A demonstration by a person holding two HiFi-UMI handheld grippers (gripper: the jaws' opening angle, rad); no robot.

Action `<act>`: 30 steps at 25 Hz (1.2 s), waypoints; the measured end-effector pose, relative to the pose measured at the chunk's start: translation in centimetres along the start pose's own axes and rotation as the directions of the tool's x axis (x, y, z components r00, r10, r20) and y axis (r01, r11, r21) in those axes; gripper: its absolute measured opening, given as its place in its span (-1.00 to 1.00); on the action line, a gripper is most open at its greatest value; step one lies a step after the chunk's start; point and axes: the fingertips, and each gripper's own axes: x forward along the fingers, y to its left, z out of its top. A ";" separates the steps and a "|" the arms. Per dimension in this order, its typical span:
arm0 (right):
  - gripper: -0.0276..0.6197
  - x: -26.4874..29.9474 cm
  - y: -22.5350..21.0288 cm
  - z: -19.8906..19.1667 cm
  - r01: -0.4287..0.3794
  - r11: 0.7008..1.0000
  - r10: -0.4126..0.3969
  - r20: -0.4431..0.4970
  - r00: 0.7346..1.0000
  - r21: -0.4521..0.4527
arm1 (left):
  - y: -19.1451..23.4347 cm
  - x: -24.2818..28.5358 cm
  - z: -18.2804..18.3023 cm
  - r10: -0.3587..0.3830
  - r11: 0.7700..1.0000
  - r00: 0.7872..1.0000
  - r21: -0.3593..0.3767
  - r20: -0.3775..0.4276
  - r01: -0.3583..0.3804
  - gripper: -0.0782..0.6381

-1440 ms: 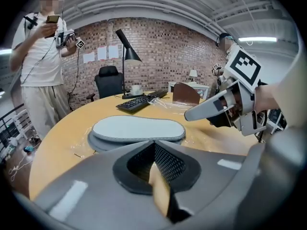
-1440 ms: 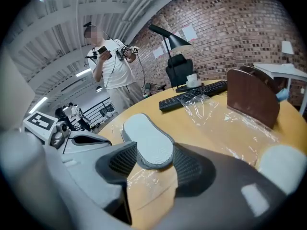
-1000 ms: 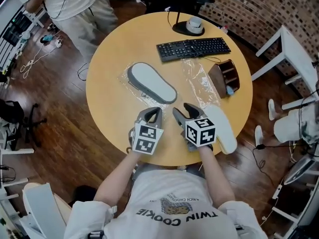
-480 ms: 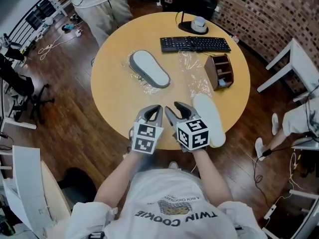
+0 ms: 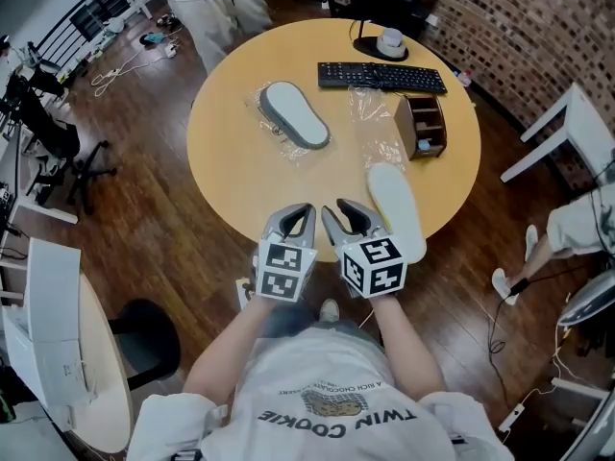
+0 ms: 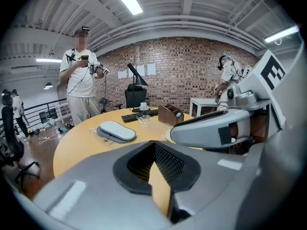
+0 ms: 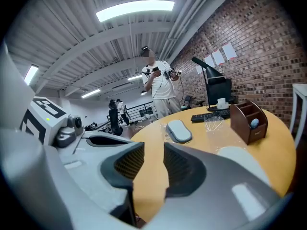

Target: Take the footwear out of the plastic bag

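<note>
**Plastic film still round 1 of 2 slippers; both grippers empty**

Layout (head view): a round wooden table (image 5: 240, 181). At far left lies the grey slipper (image 5: 296, 115), with its plastic bag (image 5: 279, 140) showing all round it, so it is apparently not yet out. At near right, by the table edge, the white slipper (image 5: 396, 211) lies bare. An empty bag (image 5: 373, 123) lies farther off, between the keyboard (image 5: 382, 76) and the wooden organiser (image 5: 423, 126). The left gripper (image 5: 294, 217) and right gripper (image 5: 344, 214) hang side by side over the near edge, well apart from the bagged slipper.

Jaws: the left gripper's jaws meet at the tips on nothing. The right gripper's jaws stand apart with only table between them, and have just been closing.

Step, as judged: 1 slipper is freed and the other has not been begun. The next move calls for a reach to far left. There 1 gripper would pin the loose film while the other draws the slipper out through the bag's mouth. Which end is open cannot be told.

Views compared: only the head view shows both slippers, both bags and the grippers' place at the edge. Only the 2 gripper views show the jaw gaps. They also show a standing person (image 6: 79, 85) at full height beyond the table, whom the head view crops.
</note>
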 end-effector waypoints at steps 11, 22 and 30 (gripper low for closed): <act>-0.57 -3.7 4.6 -1.9 0.016 1.000 -0.016 0.008 1.000 -0.012 | -1.5 -5.6 -1.3 0.011 0.999 1.000 -0.038 0.020 -0.010 -0.76; -0.68 -9.0 11.0 -4.8 0.072 0.997 -0.071 0.037 0.997 -0.031 | -4.4 -13.4 -4.2 -0.016 0.999 0.998 -0.044 0.062 0.019 -0.76; -0.68 -13.9 14.8 -7.2 0.117 0.992 -0.115 0.049 0.992 -0.046 | -7.3 -18.6 -6.5 -0.037 0.998 0.996 -0.039 0.081 0.040 -0.76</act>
